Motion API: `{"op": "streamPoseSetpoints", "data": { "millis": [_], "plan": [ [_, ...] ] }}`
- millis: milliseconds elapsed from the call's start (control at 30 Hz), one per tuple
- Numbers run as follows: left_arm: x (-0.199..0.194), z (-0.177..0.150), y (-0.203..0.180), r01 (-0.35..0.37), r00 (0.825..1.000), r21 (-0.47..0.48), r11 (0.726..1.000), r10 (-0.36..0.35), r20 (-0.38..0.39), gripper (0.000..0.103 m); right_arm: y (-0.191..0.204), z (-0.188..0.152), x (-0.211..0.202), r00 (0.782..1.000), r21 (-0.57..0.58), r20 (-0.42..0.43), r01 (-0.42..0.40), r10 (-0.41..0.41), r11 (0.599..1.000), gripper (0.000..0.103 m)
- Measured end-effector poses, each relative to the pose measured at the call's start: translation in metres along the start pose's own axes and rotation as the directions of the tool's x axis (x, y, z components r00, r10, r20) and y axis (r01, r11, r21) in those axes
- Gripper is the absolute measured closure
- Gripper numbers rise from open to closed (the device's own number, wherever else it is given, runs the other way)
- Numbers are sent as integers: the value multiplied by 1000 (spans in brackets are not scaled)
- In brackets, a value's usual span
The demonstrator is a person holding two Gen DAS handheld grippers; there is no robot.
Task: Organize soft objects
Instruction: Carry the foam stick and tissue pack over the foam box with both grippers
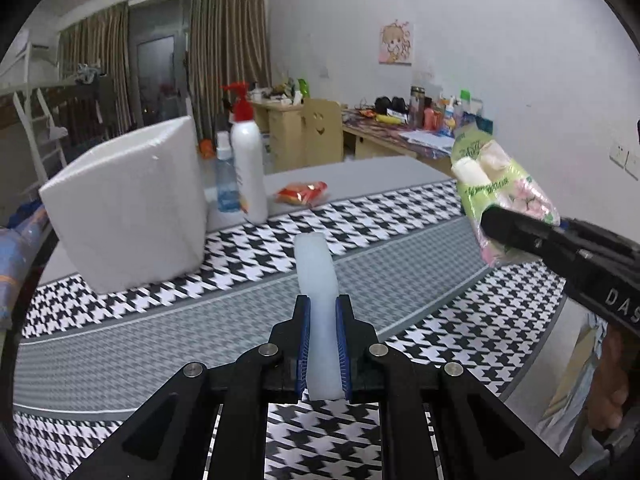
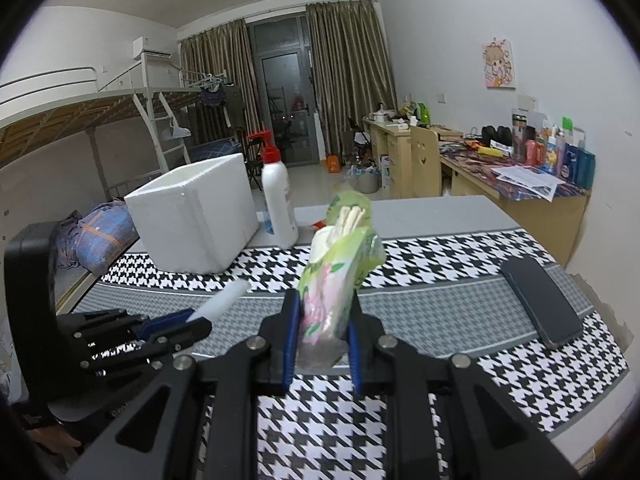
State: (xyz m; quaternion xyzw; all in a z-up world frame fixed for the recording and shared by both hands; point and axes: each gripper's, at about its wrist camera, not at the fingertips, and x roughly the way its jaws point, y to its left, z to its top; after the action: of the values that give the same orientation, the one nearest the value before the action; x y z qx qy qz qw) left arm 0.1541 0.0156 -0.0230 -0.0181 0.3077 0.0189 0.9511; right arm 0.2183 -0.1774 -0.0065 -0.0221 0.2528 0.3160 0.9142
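Left gripper (image 1: pixel 323 308) clamps white strip (image 1: pixel 318 276); right gripper (image 2: pixel 322 312) clamps green pack (image 2: pixel 334 276). Both above mat (image 1: pixel 400 256), near foam box (image 1: pixel 128 200).

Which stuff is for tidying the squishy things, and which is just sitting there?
For the job:
white strip in the left gripper
green packet in the right gripper
foam box

Just lying about:
phone
spray bottle
red packet
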Motion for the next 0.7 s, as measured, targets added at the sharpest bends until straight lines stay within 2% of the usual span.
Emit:
{"op": "streamPoseSetpoints", "data": {
  "millis": [700],
  "plan": [
    [-54,28,63,-48,987,-54,997,56,151,89,57,32,14,994,-88,31,-99,102,991,78]
  ]
}}
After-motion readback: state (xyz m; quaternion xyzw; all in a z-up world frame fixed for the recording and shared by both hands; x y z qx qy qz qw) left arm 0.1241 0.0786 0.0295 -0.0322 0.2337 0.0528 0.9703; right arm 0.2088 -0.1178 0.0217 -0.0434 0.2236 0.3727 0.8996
